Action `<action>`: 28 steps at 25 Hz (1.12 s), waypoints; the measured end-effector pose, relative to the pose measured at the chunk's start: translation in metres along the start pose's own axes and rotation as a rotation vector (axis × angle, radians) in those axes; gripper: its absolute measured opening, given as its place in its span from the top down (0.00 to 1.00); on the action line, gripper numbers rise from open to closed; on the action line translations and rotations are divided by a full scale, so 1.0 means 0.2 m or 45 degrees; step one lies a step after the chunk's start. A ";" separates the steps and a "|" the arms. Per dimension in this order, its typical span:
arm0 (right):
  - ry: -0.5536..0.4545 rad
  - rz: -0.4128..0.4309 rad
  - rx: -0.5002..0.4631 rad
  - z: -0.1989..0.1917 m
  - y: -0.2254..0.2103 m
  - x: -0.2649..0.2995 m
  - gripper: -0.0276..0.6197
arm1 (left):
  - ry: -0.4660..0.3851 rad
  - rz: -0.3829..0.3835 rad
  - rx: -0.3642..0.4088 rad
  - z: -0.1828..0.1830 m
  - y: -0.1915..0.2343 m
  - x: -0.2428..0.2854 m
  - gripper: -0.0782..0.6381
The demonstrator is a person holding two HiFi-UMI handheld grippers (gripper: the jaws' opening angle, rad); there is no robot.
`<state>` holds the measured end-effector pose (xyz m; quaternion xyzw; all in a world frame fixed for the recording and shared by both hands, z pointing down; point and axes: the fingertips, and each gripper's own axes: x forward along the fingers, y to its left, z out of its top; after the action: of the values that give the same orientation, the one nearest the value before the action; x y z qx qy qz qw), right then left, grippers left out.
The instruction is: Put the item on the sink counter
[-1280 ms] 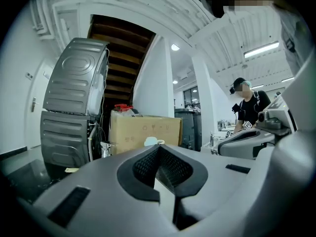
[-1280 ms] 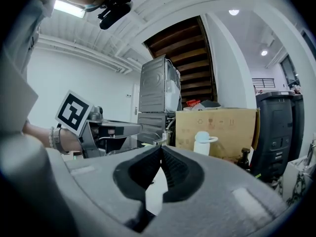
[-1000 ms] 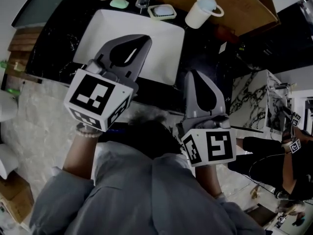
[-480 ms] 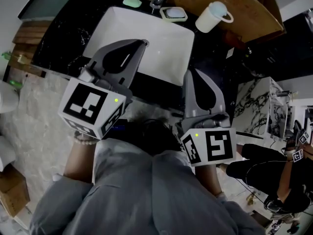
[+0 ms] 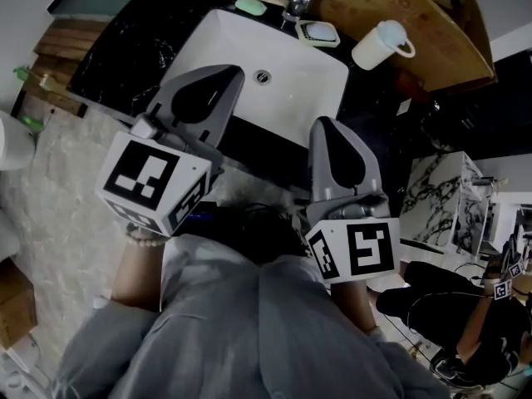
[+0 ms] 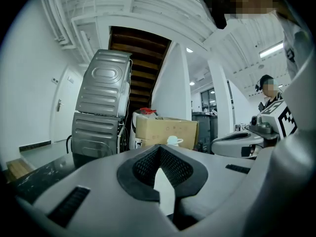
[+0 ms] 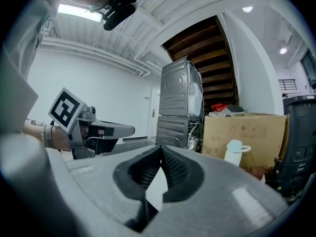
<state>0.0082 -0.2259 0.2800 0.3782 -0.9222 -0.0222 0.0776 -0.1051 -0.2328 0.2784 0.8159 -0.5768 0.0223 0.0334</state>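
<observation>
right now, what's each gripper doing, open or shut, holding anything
Left gripper: closed, tips together, holding nothing.
Right gripper: closed, tips together, holding nothing.

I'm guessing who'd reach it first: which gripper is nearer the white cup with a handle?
Right. The right gripper has the white cup with a handle just ahead, to its right. The left gripper is at the white sink basin's front edge, farther left.

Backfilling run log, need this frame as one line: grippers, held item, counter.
left gripper: shut, empty | right gripper: shut, empty | white mug: upright on counter beside sink
</observation>
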 end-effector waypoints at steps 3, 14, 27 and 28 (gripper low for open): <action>-0.005 0.024 -0.007 0.00 0.03 0.01 0.96 | -0.014 0.022 -0.005 0.01 0.02 -0.03 0.88; 0.012 0.048 0.003 -0.01 0.08 0.03 0.96 | -0.018 0.008 -0.020 0.02 0.02 -0.06 0.88; 0.020 0.047 -0.016 -0.01 0.07 0.00 0.96 | -0.033 -0.039 -0.012 0.02 -0.04 -0.04 0.88; 0.021 0.044 -0.018 -0.01 0.07 0.00 0.96 | -0.034 -0.044 -0.012 0.02 -0.05 -0.04 0.88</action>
<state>-0.0016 -0.2154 0.2842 0.3617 -0.9278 -0.0241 0.0883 -0.0987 -0.2224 0.2727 0.8258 -0.5632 0.0081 0.0299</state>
